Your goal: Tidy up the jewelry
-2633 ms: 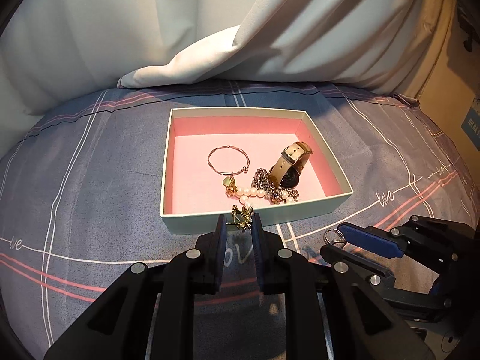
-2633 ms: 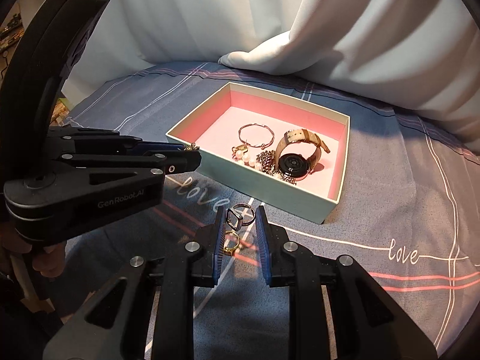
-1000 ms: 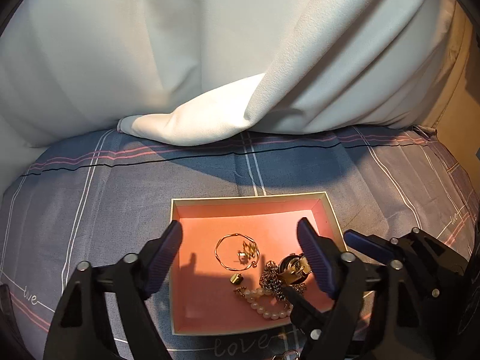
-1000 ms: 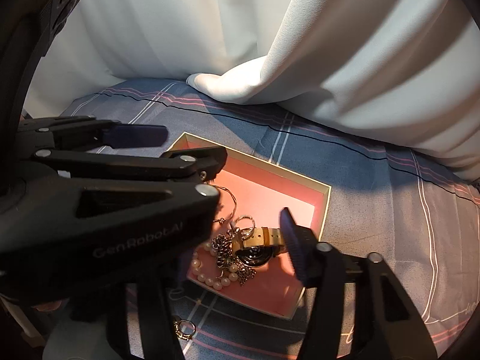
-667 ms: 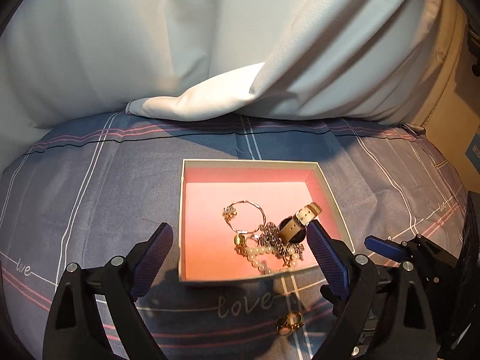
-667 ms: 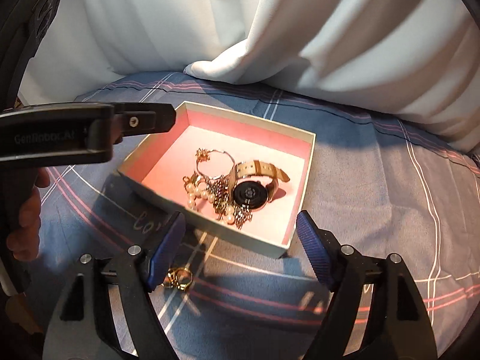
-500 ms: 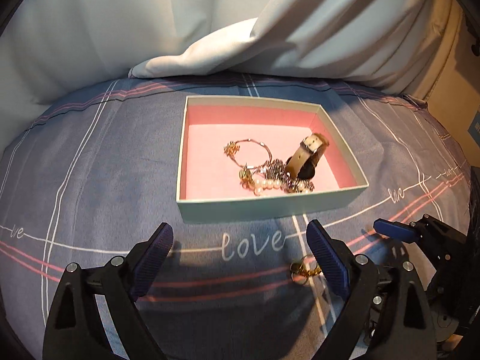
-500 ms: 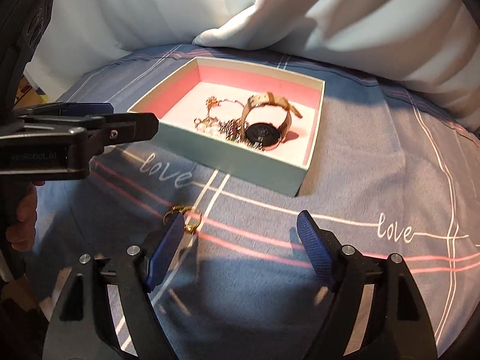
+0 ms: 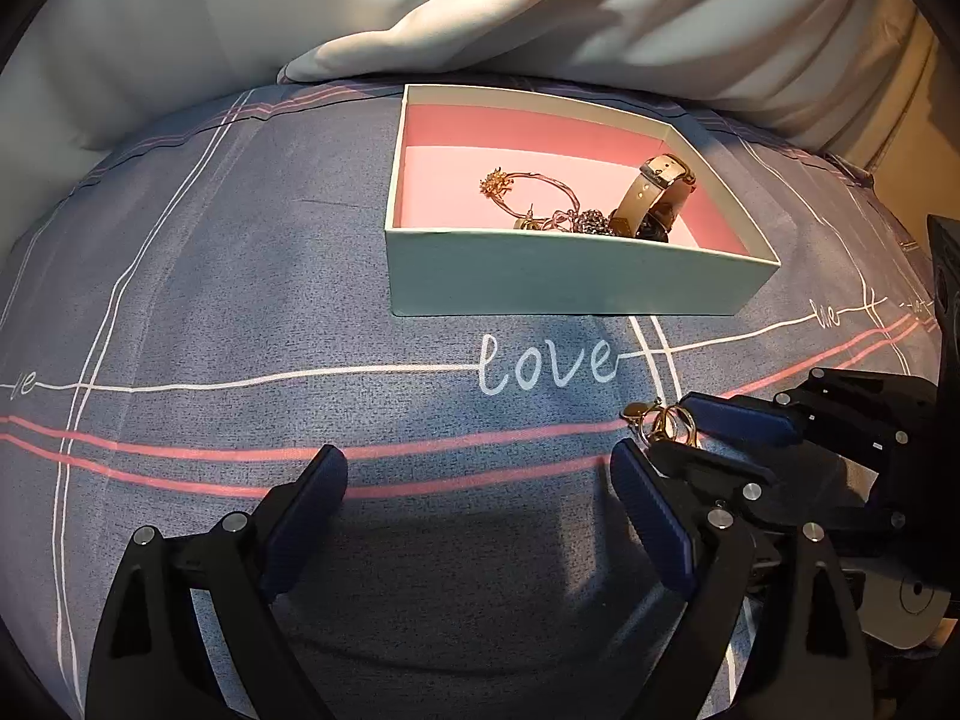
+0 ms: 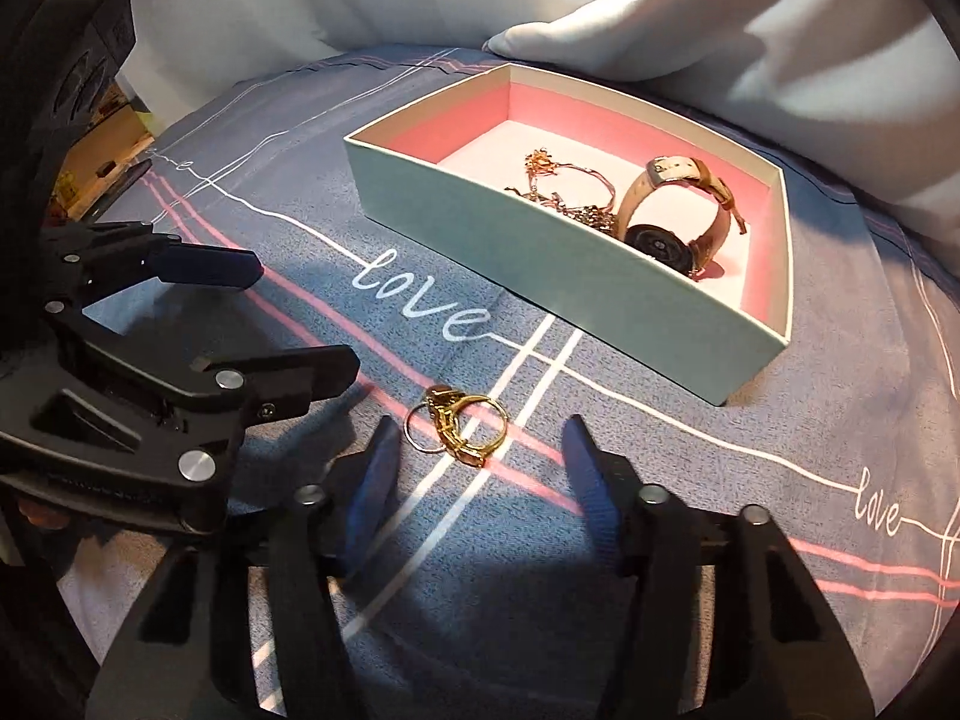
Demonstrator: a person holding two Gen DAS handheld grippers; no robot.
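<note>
Rings loose on the bedspread, right gripper lined up

The gold rings (image 10: 457,427) lie on the bedspread (image 10: 600,540) near the box's (image 10: 540,276) front wall, just ahead of the right gripper (image 10: 480,450), fingers spread wide; the left gripper (image 9: 474,498), also spread, sits farther off.

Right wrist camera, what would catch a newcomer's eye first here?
The gold rings lying loose on the blue bedsheet, right between the open right gripper fingers. Behind them sits the pink-lined box holding a tan-strapped watch and tangled chains; the left gripper waits open alongside.
</note>
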